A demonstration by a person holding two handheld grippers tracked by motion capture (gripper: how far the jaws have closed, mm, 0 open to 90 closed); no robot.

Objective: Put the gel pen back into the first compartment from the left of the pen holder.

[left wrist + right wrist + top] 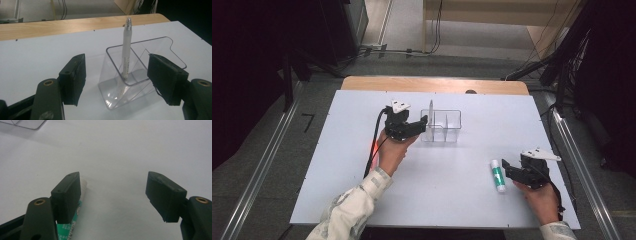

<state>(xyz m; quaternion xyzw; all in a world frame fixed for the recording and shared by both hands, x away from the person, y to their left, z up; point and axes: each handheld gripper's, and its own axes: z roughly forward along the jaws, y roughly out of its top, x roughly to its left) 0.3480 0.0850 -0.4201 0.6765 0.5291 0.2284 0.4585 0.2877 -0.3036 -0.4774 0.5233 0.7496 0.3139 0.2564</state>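
Note:
A clear plastic organizer [451,131] with dividers stands at the middle back of the white board. A white pen [430,107] stands upright in its left compartment. My left gripper [424,121] is just left of it, jaws open. In the left gripper view the pen [126,50] and the organizer [112,95] sit beyond the open left gripper [116,62], untouched. A white and green glue stick [497,176] lies flat at the right front. My right gripper [506,167] is beside it, open. In the right gripper view the glue stick [75,220] lies under the left jaw of the right gripper [113,180].
The white board [362,200] lies on a wooden table [432,84] whose far edge shows. Cables [412,51] run across the floor behind it. Metal rails [262,165] flank the table on both sides.

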